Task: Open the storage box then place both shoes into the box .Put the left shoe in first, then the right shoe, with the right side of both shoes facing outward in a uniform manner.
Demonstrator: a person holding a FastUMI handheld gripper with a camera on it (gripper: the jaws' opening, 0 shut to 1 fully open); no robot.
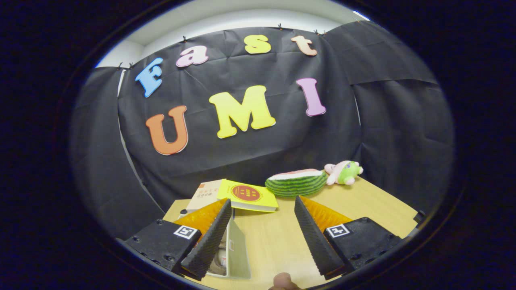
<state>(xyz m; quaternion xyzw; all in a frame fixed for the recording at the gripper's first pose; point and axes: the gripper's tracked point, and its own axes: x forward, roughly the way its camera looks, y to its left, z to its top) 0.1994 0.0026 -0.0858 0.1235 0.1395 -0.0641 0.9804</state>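
Gripper (262, 233) fingers spread wide, gripping nothing, above the pale wooden table (363, 205). The pale grey plastic storage box (238, 253) sits beside the left finger; a careless descent could knock it.

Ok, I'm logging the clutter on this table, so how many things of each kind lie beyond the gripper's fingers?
Books: 2, yellow book, pale book
Soft toys: 2, watermelon slice, plush figure
Total: 4
The gripper is open, holding nothing.
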